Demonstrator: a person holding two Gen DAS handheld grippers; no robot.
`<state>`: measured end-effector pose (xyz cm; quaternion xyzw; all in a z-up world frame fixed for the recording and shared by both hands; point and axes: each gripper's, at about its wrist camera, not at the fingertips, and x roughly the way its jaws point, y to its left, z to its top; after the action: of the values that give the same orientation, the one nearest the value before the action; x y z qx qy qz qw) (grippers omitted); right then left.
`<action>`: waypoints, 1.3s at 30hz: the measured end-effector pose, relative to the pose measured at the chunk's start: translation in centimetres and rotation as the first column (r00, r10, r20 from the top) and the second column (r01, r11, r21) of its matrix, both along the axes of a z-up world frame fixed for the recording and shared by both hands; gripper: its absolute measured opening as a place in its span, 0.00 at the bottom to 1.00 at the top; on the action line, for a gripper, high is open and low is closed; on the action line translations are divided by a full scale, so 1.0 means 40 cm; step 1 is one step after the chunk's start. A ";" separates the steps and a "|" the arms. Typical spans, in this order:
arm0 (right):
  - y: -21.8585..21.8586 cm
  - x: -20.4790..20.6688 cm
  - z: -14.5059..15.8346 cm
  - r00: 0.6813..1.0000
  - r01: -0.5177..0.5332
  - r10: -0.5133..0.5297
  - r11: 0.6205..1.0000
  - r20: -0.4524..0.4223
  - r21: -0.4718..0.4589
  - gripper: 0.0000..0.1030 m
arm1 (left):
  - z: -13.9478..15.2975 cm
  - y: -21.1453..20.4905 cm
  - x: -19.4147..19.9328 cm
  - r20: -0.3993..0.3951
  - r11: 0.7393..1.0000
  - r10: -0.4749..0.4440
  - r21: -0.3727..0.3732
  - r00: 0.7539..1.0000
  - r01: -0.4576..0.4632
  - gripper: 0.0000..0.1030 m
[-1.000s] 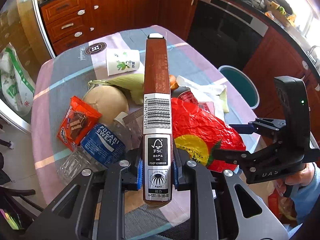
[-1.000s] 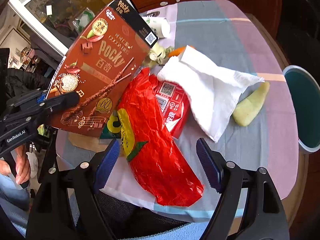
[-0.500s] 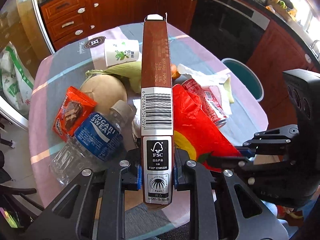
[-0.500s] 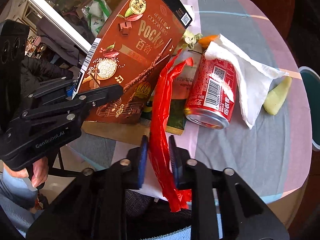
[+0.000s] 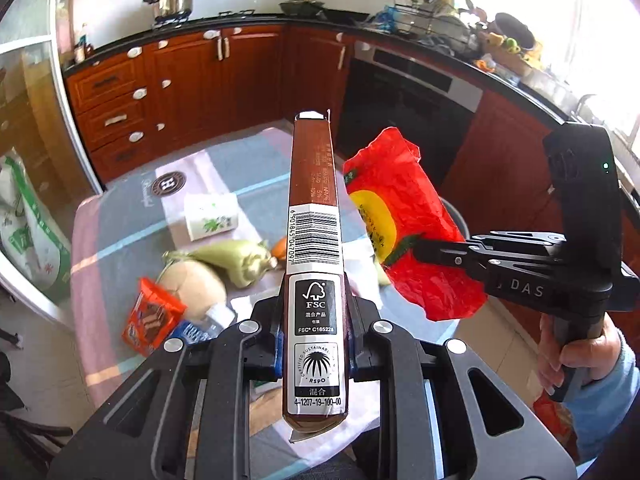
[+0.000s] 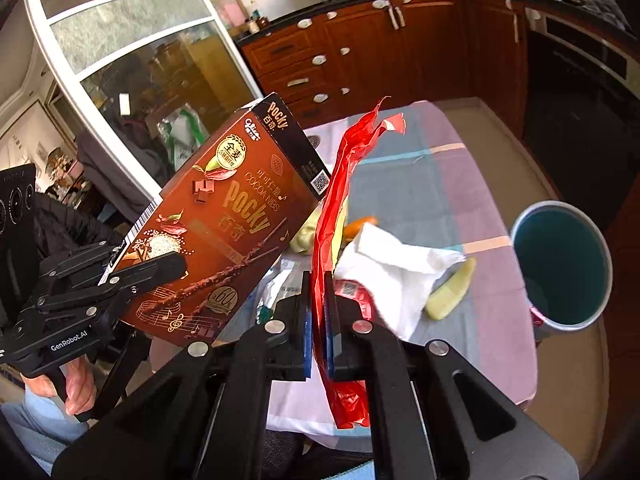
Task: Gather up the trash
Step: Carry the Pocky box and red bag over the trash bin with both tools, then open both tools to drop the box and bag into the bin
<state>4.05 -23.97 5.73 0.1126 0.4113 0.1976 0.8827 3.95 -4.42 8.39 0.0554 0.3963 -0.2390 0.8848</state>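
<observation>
My left gripper is shut on a brown Pocky box, held edge-on above the table; the same box shows its printed face in the right wrist view, with the left gripper clamped on its lower corner. A red crinkled snack bag hangs lifted, and my right gripper is shut on it. In the left wrist view the red bag dangles from the right gripper at the right. Below on the table lie a white tissue, a red can partly hidden, and a green peel.
A teal bin stands beside the table's right edge. On the striped tablecloth lie a paper cup, corn husk, an orange wrapper, a round pale fruit and a plastic bottle. Kitchen cabinets stand behind.
The right gripper closed on the red bag and raised it off the table. The left gripper lifted the Pocky box higher too; the table items now sit lower in both views.
</observation>
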 end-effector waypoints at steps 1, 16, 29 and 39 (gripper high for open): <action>-0.030 0.002 0.008 1.000 0.028 -0.028 1.000 0.010 0.002 0.04 | 0.009 -0.035 0.011 0.001 1.000 -0.026 0.001 1.000 0.026 0.21; -0.532 0.107 -0.125 0.926 0.351 -0.351 0.936 -0.141 -0.027 0.05 | -0.138 -0.659 0.262 -0.290 0.966 -0.241 0.016 0.926 0.256 0.21; -0.667 0.303 -0.334 0.847 0.376 -0.373 0.924 -0.379 -0.070 0.10 | -0.334 -0.904 0.423 -0.420 0.953 -0.219 0.103 0.881 0.286 0.27; -0.720 0.290 -0.356 0.821 0.445 -0.442 0.892 -0.362 -0.079 0.77 | -0.306 -0.864 0.432 -0.316 0.966 -0.191 0.105 0.929 0.235 0.58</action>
<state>15.66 -52.76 -8.51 0.2446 0.5319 -0.0360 0.8099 21.23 -38.98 -3.86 0.1233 0.5350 -0.3107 0.7759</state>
